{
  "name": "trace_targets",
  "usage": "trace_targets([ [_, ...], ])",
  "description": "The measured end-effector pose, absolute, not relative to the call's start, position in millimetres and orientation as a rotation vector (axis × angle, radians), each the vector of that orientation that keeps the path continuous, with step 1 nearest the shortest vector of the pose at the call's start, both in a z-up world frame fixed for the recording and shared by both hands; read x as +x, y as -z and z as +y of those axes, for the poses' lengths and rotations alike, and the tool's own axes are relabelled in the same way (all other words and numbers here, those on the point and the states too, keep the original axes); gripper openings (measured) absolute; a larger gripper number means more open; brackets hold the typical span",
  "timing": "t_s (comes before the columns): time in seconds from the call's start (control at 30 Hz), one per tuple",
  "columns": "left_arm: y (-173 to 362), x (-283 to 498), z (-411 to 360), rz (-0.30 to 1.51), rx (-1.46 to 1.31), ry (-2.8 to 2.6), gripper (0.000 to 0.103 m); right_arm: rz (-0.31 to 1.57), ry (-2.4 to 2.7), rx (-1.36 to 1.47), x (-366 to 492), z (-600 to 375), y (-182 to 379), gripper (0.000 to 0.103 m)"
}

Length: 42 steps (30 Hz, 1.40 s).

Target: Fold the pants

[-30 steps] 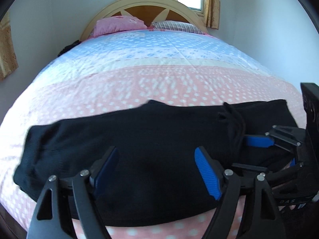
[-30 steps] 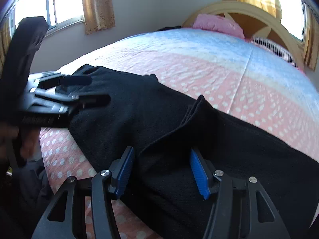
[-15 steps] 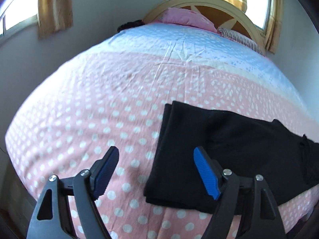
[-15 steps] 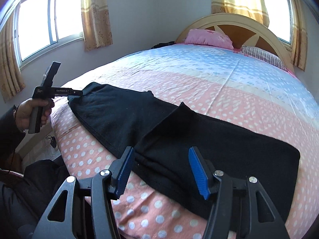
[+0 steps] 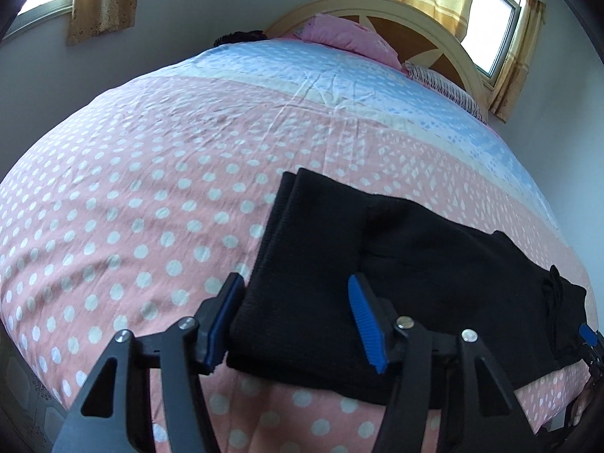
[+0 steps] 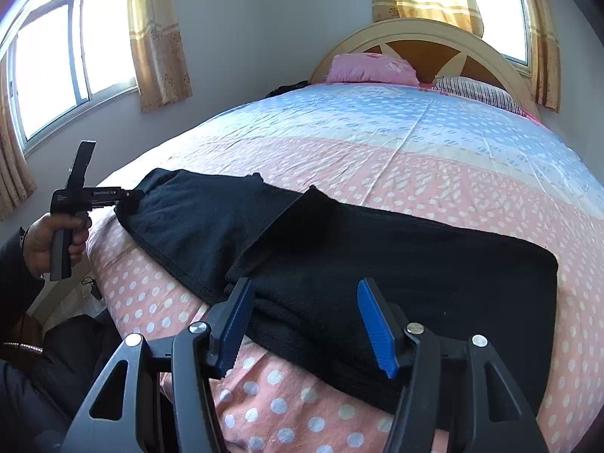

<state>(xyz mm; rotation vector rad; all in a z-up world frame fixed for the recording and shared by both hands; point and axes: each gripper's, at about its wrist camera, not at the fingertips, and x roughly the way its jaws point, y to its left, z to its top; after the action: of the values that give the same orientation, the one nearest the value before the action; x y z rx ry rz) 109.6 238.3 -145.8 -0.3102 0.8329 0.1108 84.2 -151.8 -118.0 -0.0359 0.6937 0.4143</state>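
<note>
Left tongs (image 5: pixel 296 322) closing around the soft, floppy pants (image 5: pixel 396 264) at their end; right tongs (image 6: pixel 305 324) gape above.

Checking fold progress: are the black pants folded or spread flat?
Partly folded: the black pants lie lengthwise on the bed, legs stacked at the hem, one flap doubled over mid-length.

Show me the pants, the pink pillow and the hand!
pants (image 6: pixel 377 256): right wrist view, middle of the black cloth.
pink pillow (image 6: pixel 372 68): right wrist view, its front face.
hand (image 6: pixel 49 238): right wrist view, knuckles around the handle.
</note>
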Motion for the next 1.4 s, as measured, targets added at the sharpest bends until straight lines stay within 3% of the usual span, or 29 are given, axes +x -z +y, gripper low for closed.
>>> trace_targets([
  [0.13, 142, 107, 241, 0.835, -0.363, -0.044, 0.032, 0.666, -0.398, -0.008, 83, -159, 112, 0.06],
  [0.23, 138, 104, 241, 0.826, -0.385, -0.028, 0.029, 0.649, -0.377, 0.012, 83, -166, 108, 0.062],
  [0.57, 78, 95, 207, 0.71, -0.4, 0.106, 0.027, 0.596, -0.269, 0.094, 84, -198, 89, 0.063],
  [0.97, -13, 114, 53, 0.619, -0.287, 0.479, 0.027, 0.531, -0.047, 0.251, 78, -283, 69, 0.065],
  [1.2, -27, 136, -39, 0.656, -0.215, 0.631, 0.027, 0.515, 0.11, 0.387, 78, -339, 71, 0.065],
  [1.4, -4, 150, -96, 0.746, -0.166, 0.687, 0.027, 0.513, 0.165, 0.441, 76, -361, 74, 0.065],
])
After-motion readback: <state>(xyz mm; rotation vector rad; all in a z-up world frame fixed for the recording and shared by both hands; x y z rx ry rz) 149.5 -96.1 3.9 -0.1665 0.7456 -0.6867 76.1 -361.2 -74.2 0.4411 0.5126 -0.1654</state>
